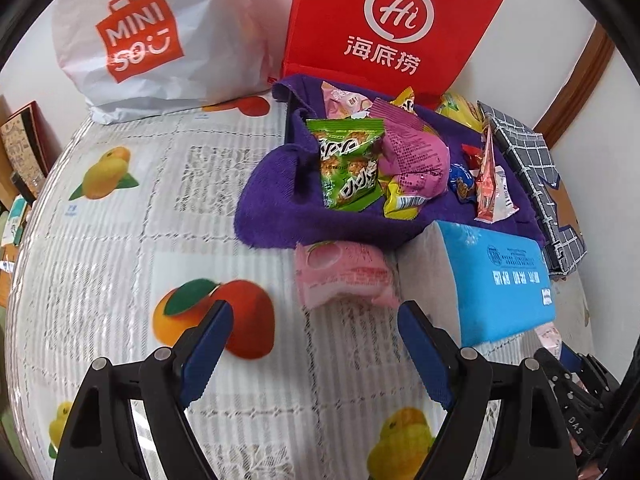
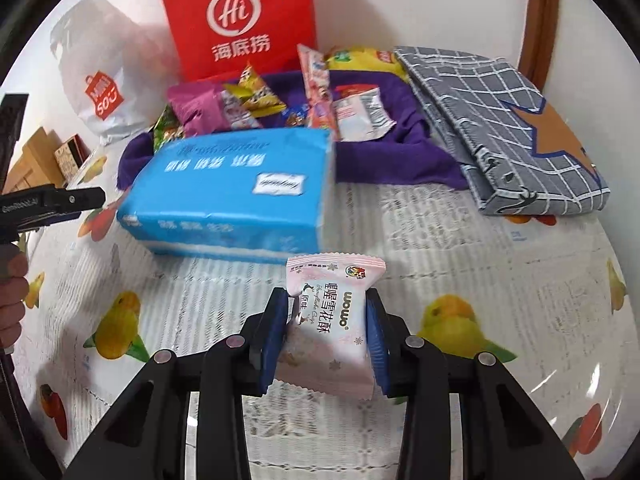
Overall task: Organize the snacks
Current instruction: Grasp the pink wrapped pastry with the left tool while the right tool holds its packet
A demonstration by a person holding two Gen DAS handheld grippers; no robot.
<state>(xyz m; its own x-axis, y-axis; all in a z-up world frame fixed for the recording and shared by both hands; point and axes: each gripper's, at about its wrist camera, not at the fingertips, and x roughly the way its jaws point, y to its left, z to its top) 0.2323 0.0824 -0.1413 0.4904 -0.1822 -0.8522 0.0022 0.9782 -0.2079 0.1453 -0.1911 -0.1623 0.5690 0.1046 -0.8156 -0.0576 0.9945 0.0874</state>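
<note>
A purple cloth-lined basket (image 1: 276, 168) (image 2: 404, 160) holds several snack packets, among them a green one (image 1: 348, 164) and a magenta one (image 1: 412, 152). A pink snack packet (image 1: 344, 276) lies on the tablecloth in front of the basket. My left gripper (image 1: 316, 344) is open and empty, just short of that pink packet. My right gripper (image 2: 330, 336) is shut on a pale pink snowflake-crisp packet (image 2: 332, 328), held above the tablecloth in front of the blue tissue pack (image 2: 236, 196) (image 1: 500, 280). The right gripper's body shows at the left wrist view's lower right.
A red paper bag (image 1: 392, 28) (image 2: 240, 20) and a white Miniso bag (image 1: 148, 40) (image 2: 100, 80) stand behind the basket. A folded grey checked cloth box (image 2: 508, 128) (image 1: 536, 184) lies right of it. The fruit-print tablecloth (image 1: 120, 240) covers the table.
</note>
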